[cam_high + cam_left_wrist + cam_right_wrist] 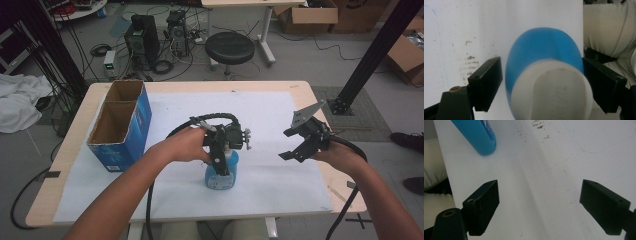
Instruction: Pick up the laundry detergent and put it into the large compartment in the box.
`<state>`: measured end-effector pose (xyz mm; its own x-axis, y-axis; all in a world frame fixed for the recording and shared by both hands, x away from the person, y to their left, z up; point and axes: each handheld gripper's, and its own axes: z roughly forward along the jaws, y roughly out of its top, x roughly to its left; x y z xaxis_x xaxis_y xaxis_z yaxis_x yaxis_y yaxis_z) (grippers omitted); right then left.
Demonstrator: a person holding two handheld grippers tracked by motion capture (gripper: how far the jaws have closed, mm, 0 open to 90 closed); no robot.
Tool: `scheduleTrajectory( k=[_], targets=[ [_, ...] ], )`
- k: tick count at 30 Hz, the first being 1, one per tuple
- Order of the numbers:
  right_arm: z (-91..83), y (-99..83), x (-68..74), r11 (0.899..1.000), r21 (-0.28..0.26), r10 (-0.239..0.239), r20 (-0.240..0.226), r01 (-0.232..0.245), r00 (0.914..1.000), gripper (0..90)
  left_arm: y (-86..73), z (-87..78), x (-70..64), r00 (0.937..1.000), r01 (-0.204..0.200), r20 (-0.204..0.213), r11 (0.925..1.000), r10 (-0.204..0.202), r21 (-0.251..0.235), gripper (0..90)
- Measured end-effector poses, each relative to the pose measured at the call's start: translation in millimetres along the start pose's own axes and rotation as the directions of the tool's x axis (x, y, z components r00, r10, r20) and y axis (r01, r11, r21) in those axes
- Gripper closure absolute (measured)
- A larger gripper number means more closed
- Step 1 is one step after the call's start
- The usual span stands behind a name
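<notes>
The blue bottle (221,175) stands upright on the white sheet (280,200), directly under the left gripper (220,165), which comes down on it from above. In the left gripper view the bottle's white top (554,92) sits between the two jaws: the right-hand jaw seems to touch the side, while a narrow gap remains at the left-hand jaw, so the jaws are apart and not yet clamped. I judge the bottle to be light plastic with liquid inside, smooth and a little slippery, with walls that may give way under a hard squeeze. The stiffer upper part near the white top looks like the better place to take hold, because the round body could turn or slide out between flat jaws. The right gripper (300,145) hovers to the right of the bottle, well apart from it, with jaws wide apart and nothing between them; its own view looks down on bare sheet, with the bottle's base (480,137) far ahead on the left. The label is hidden by the left gripper, and how full the bottle is cannot be told.
</notes>
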<state>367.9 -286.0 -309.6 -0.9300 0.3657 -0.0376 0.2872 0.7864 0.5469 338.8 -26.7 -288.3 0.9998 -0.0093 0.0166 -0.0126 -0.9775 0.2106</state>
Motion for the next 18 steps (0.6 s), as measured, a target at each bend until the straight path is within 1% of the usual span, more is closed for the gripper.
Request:
scheduleTrajectory(
  k=[9,14,15,18],
  targets=[
    [0.8,-0.4,0.6,1.000,-0.001,0.001,-0.003,-0.001,1.0000,15.7,0.4,5.3,-0.1,0.9999,-0.010,0.004,0.9998,0.010,0.017,21.7],
    [1.4,-1.4,0.3,1.000,-0.001,-0.002,-0.003,0.002,1.0000,15.7,0.4,5.6,1.0,0.9999,-0.015,0.008,0.9998,0.015,0.011,24.8],
    [1.2,-1.5,0.6,1.000,0.001,0.005,-0.003,-0.005,1.0000,15.8,0.2,5.5,1.4,0.9999,-0.015,0.006,0.9998,0.015,0.010,25.5],
    [1.2,-1.8,0.5,1.000,-0.002,0.005,-0.004,-0.005,1.0000,15.8,-0.6,5.0,2.0,0.9999,-0.012,0.007,0.9999,0.012,0.008,26.7]
  ],
)
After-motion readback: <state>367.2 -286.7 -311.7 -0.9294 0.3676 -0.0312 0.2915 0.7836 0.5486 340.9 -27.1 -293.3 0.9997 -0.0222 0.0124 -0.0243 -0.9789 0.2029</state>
